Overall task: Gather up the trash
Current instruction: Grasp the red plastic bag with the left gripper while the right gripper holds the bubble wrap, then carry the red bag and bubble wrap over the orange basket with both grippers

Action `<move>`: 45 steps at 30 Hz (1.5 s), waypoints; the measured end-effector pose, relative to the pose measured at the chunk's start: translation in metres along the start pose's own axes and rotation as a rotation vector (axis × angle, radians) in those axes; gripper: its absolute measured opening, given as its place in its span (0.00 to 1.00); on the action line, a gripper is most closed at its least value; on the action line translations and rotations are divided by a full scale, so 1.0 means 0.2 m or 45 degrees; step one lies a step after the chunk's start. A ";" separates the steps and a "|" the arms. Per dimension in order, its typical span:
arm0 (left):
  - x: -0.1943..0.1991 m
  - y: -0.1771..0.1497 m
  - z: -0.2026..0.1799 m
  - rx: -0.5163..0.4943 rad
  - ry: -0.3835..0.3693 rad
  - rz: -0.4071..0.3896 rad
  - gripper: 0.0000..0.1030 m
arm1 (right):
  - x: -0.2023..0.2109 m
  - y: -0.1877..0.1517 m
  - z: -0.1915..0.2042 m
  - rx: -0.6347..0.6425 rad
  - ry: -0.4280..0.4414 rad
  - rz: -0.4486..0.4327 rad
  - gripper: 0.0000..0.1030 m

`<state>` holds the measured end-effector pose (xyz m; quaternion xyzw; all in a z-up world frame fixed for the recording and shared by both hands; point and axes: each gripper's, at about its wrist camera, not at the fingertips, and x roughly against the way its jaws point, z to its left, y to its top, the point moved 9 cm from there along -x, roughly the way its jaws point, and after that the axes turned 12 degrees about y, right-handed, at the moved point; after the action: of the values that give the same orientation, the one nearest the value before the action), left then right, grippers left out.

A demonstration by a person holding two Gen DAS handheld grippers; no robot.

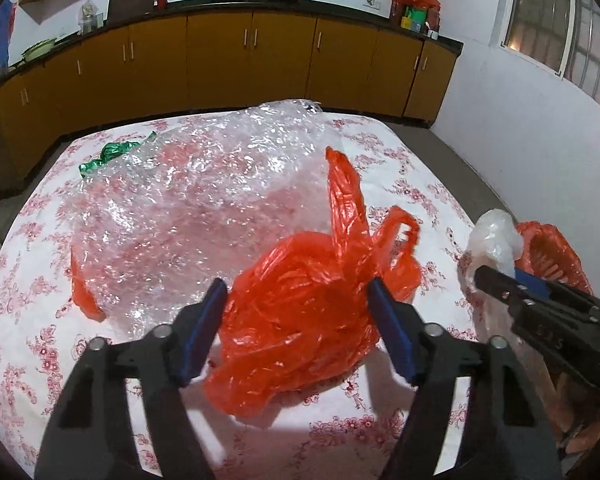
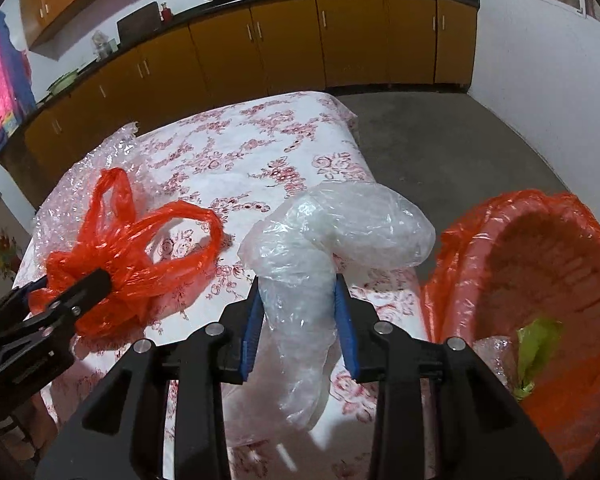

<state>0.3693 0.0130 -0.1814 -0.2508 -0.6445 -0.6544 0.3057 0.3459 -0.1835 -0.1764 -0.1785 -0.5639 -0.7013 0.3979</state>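
Floral tablecloth [image 1: 32,332] beneath level right hand-held gripper [image 2: 298,300]

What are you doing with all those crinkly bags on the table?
Picking up trash. The right tool is pinching a clear plastic bag and holding it near a bin lined with an orange bag, which already has some scraps inside. The left tool is open around a crumpled orange bag on the flowery tablecloth. A big sheet of bubble wrap still lies there.
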 end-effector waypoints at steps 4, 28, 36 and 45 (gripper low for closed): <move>0.03 -0.01 -0.01 -0.016 -0.009 -0.019 0.43 | 0.06 0.00 0.00 0.004 0.005 -0.019 0.33; 0.45 0.11 -0.22 -0.049 -0.106 -0.200 0.32 | 0.56 0.00 -0.13 -0.036 -0.019 -0.199 0.33; 0.55 0.13 -0.43 -0.086 -0.183 -0.223 0.32 | 0.74 -0.02 -0.25 -0.090 -0.059 -0.270 0.33; 0.60 0.10 -0.67 -0.140 -0.276 -0.224 0.32 | 0.89 -0.07 -0.38 -0.135 -0.122 -0.324 0.33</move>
<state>0.3102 -0.1289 -0.0854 -0.2789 -0.6563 -0.6822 0.1615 0.2406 -0.3176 -0.0836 -0.1596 -0.5624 -0.7656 0.2686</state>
